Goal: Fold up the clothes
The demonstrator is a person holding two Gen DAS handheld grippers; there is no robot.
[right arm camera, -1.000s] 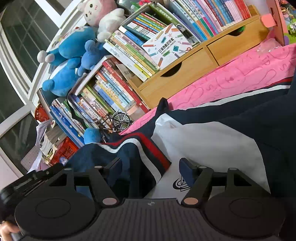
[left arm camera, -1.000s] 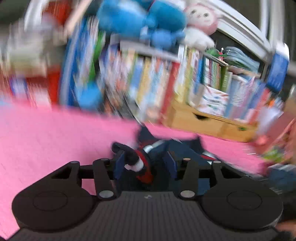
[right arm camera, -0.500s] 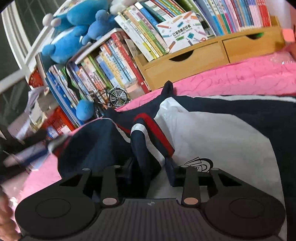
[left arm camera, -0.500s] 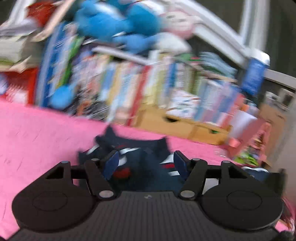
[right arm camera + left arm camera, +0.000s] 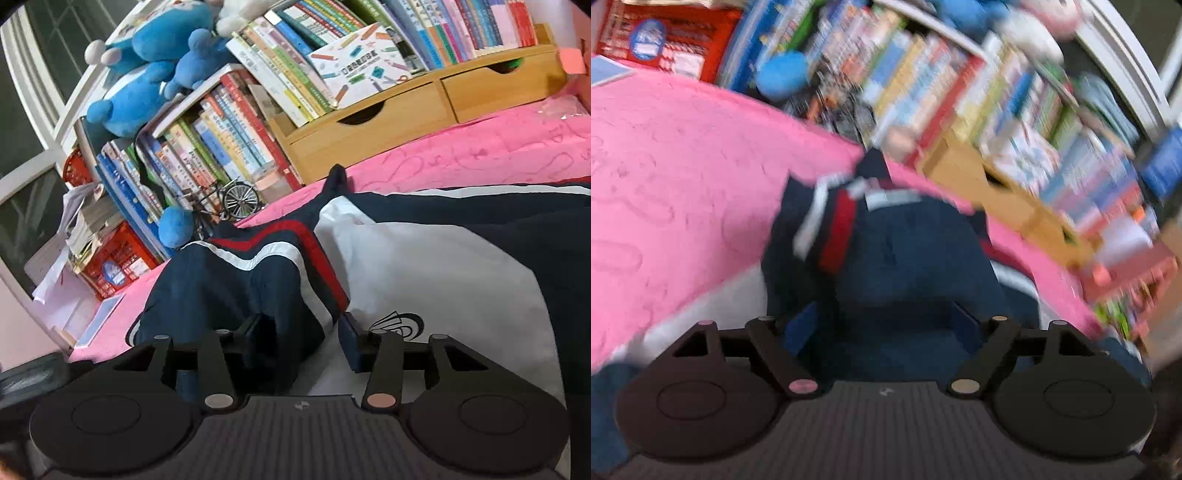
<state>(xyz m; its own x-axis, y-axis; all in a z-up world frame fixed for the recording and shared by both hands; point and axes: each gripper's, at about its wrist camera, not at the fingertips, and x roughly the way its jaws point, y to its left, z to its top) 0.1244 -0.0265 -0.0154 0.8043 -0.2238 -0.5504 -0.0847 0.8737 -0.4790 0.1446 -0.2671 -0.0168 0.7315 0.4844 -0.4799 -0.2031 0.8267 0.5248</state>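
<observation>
Sleeve dropped: the left hand-held gripper (image 5: 882, 325) has let go since a second ago, jaws opening over the cloth.
The navy jacket (image 5: 424, 266) lies on the pink bed (image 5: 480, 155), soft and limp; right hand-held gripper (image 5: 303, 332) is opening, straddling the striped sleeve (image 5: 258, 273); best pinched at hem.

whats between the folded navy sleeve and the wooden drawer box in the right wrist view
Only a strip of the pink bed cover separates the navy sleeve from the wooden drawer box; nothing sits on it there. The right wrist view shows this sharply.
</observation>
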